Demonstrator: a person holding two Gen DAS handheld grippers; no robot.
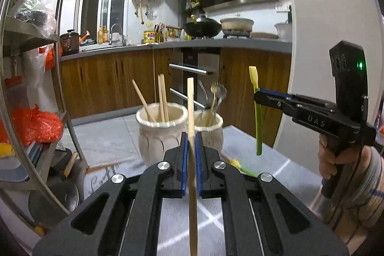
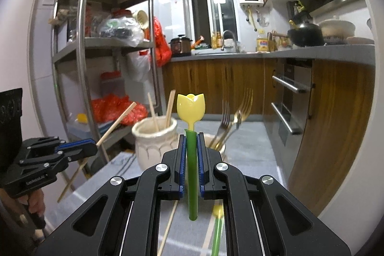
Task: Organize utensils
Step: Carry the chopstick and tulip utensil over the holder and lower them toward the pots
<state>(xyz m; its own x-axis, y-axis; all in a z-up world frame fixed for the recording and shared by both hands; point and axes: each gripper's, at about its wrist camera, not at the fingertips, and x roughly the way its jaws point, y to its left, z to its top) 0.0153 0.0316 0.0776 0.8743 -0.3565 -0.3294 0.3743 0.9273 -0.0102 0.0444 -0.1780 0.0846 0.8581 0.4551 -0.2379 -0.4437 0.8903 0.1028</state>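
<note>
1. Your left gripper (image 1: 191, 143) is clenched on a single wooden chopstick (image 1: 191, 112), held near upright, its top end rising above the pads and its lower end running down past the bottom of the left wrist view.

2. Your right gripper (image 2: 191, 145) is clenched on the green stem of a tulip-shaped spoon (image 2: 191, 109), yellow head up, stem end hanging free below the pads.

3. Two cream jars stand on the table (image 1: 276, 160), touching or nearly so. The left jar (image 1: 160, 131) holds chopsticks; the right jar (image 1: 211, 131) holds forks and metal spoons. In the left wrist view both sit at about 12 o'clock of your left gripper.

4. Judged step: carry each item over its matching jar. Take the chopstick to the left jar and the spoon to the right jar.

5. Bring each lower end above the rim before lowering. Both items hang well below the pads, so those ends will strike the jar wall first if you travel level.

6. Enter the chopstick through the gap among the leaning sticks; these fan out toward 10 and 12 o'clock.

7. The fork tines (image 2: 244, 100) lean toward 1 o'clock in the right wrist view; lower the spoon on the near side of that jar.

8. Another chopstick (image 2: 168, 227) and a second tulip spoon (image 2: 218, 227) lie on the table beneath your right gripper. Do not sweep them.

9. The steel shelf rack (image 2: 81, 59) stands at 9 o'clock, off the table; room above the jars is open.
</note>
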